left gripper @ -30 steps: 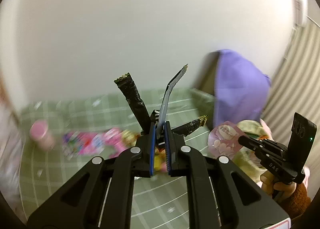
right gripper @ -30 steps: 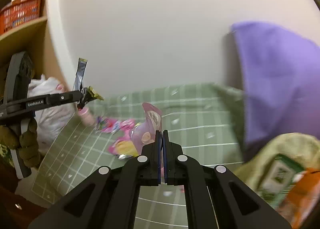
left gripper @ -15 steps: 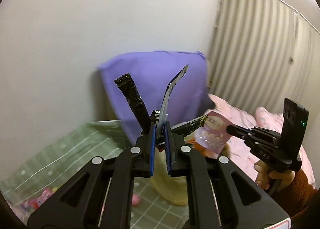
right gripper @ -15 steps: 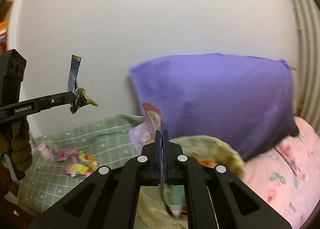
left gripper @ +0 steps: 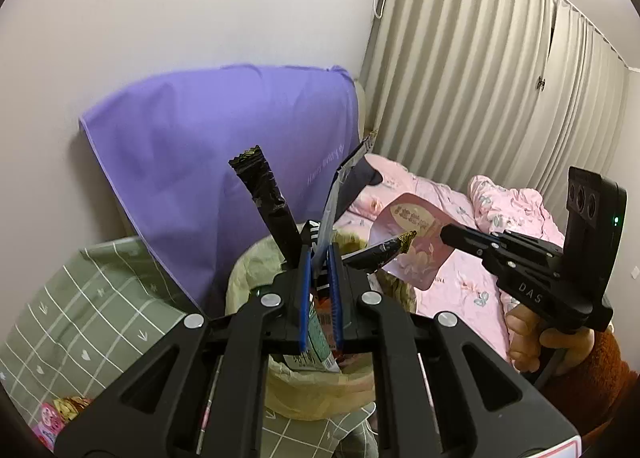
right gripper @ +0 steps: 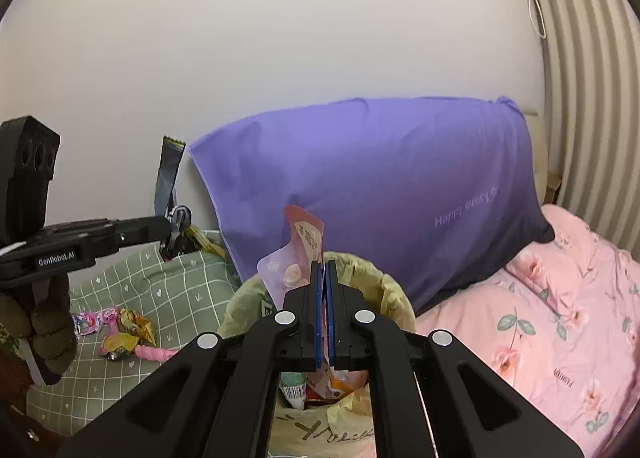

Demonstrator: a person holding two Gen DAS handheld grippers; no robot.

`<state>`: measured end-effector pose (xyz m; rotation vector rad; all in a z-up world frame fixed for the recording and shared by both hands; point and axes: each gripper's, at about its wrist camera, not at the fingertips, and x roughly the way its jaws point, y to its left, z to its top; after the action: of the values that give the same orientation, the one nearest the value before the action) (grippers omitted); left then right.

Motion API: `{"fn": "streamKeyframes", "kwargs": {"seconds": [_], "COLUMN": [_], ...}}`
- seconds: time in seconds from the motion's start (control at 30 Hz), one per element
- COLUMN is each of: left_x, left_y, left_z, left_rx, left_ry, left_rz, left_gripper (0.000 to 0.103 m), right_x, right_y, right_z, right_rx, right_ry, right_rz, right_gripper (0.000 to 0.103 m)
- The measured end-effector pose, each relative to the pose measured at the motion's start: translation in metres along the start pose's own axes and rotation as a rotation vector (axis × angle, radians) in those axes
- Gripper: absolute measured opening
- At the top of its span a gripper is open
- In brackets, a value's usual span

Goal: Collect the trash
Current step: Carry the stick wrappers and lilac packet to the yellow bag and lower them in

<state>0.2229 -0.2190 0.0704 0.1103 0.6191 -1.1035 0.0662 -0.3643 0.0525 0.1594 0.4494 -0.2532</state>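
Observation:
My left gripper (left gripper: 320, 258) is shut on a bunch of wrappers: a black one (left gripper: 264, 198), a silver strip (left gripper: 340, 186) and a dark one with a gold tip (left gripper: 380, 252). It hangs over a bin lined with a yellowish bag (left gripper: 248, 270) that has trash inside. My right gripper (right gripper: 325, 264) is shut on a pink snack pouch (right gripper: 296, 254), also above the bin (right gripper: 396, 298). In the left wrist view the right gripper (left gripper: 444, 232) and its pouch (left gripper: 412, 242) hang just right of the bin. The right wrist view shows the left gripper (right gripper: 168, 224) with its wrappers (right gripper: 168, 174) at the left.
A purple pillow (right gripper: 380, 186) leans on the wall behind the bin. Pink floral bedding (right gripper: 560, 318) lies to the right, with a pleated curtain (left gripper: 500, 78) beyond. Left of the bin, a green checked cloth (right gripper: 172, 290) carries more wrappers (right gripper: 124, 326).
Both grippers have swung right from over the green cloth to above the lined bin. Each has kept its grip on its trash.

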Motion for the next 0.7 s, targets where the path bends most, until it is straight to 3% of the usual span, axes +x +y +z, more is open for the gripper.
{"fn": "streamKeyframes", "kwargs": {"seconds": [0.13, 0.7], "left_x": [0.018, 0.087], "left_y": [0.007, 0.004], "left_z": [-0.011, -0.034], "left_rx": [-0.048, -0.048], "left_ry": [0.056, 0.232], "left_rz": [-0.021, -0.064], "left_gripper": [0.008, 0.008], "right_x": [0.009, 0.045], "right_y": [-0.006, -0.030], "right_z": [-0.006, -0.023], "right_rx": [0.008, 0.079], "right_ry": [0.031, 0.116], "right_rz": [0.005, 0.023], "right_gripper": [0.004, 0.004]}}
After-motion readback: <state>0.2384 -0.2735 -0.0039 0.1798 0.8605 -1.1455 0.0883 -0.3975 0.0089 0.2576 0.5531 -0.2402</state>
